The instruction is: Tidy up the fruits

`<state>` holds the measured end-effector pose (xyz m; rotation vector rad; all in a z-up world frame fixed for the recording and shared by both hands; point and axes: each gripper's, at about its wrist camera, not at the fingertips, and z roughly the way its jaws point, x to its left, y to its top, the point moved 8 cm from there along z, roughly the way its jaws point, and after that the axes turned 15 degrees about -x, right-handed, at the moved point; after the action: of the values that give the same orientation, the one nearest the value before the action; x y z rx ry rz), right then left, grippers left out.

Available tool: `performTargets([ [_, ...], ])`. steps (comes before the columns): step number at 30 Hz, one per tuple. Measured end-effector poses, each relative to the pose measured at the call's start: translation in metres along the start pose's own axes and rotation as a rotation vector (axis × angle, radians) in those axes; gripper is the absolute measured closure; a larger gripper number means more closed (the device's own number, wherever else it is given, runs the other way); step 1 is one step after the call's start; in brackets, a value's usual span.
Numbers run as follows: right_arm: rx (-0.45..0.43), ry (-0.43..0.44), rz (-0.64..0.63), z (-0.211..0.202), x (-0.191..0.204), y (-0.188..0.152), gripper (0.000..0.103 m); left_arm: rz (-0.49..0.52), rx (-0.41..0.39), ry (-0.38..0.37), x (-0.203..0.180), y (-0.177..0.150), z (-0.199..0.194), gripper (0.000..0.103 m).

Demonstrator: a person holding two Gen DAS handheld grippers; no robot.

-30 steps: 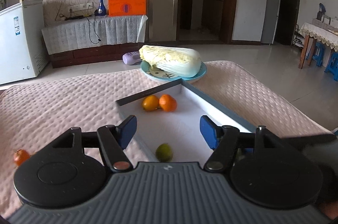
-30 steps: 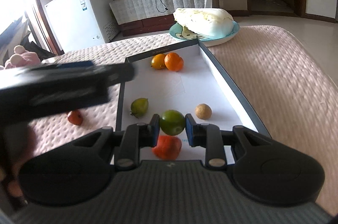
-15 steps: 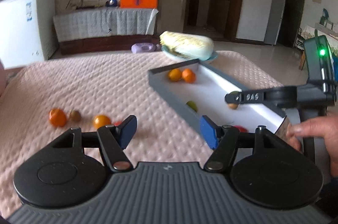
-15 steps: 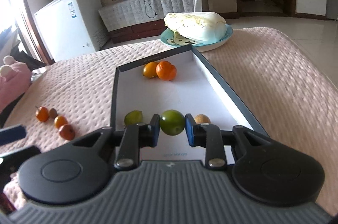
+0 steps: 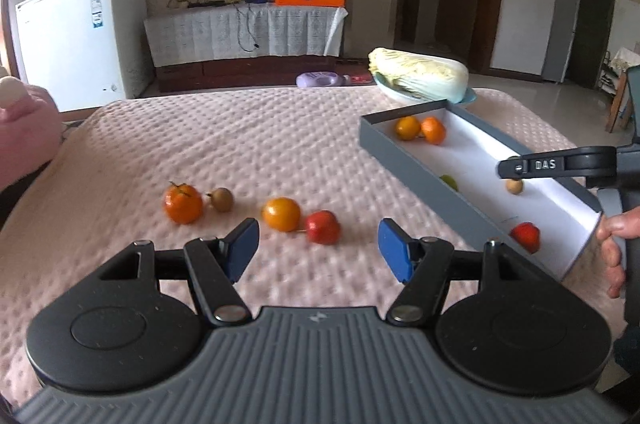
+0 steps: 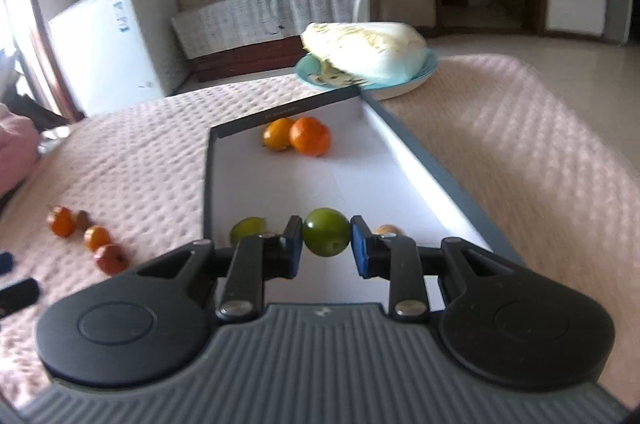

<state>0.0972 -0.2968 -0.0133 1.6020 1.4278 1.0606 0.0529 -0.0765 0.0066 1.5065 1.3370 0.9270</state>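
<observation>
Four loose fruits lay in a row on the pink quilted bed (image 5: 280,143) in the left wrist view: a stemmed orange fruit (image 5: 183,203), a small brown fruit (image 5: 221,199), a yellow-orange fruit (image 5: 281,214) and a red fruit (image 5: 323,227). Within the last second this view had swung off the grey tray (image 5: 404,159) and onto that row, so the left gripper (image 5: 316,250), its fingers spread wide and empty, probably lined up for the red fruit. Beside it, the right gripper's side bar crossed the tray.

From the right wrist, the right gripper (image 6: 326,244) was pinching a green fruit (image 6: 326,232) above the tray's (image 6: 420,151) near end, as it had a second ago; release had not begun. Two orange fruits (image 6: 298,135) sat at the far end, another green fruit (image 6: 247,228) near the left wall.
</observation>
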Motion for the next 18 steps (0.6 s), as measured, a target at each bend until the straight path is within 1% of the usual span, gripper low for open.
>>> performTargets([
  [3, -0.005, 0.008, 0.016, -0.002, 0.002, 0.001, 0.072, -0.022, 0.005, 0.028, 0.012, 0.000, 0.000, 0.032],
  [4, -0.010, 0.010, 0.012, -0.003, 0.003, 0.001, 0.065, -0.030, 0.006, 0.036, 0.017, 0.000, 0.000, 0.032],
  [5, -0.016, 0.009, 0.006, -0.004, 0.004, 0.002, 0.063, -0.036, 0.006, 0.045, 0.021, 0.000, -0.001, 0.032],
  [11, -0.050, 0.002, 0.006, -0.010, 0.005, 0.008, 0.062, -0.041, -0.001, 0.099, 0.048, 0.000, -0.005, 0.032],
  [14, -0.068, -0.002, 0.023, -0.013, 0.006, 0.011, 0.062, -0.070, -0.004, 0.123, 0.065, 0.001, -0.006, 0.032],
  [18, -0.075, -0.010, 0.025, -0.014, 0.004, 0.012, 0.062, -0.077, 0.010, 0.153, 0.079, -0.002, -0.005, 0.032],
])
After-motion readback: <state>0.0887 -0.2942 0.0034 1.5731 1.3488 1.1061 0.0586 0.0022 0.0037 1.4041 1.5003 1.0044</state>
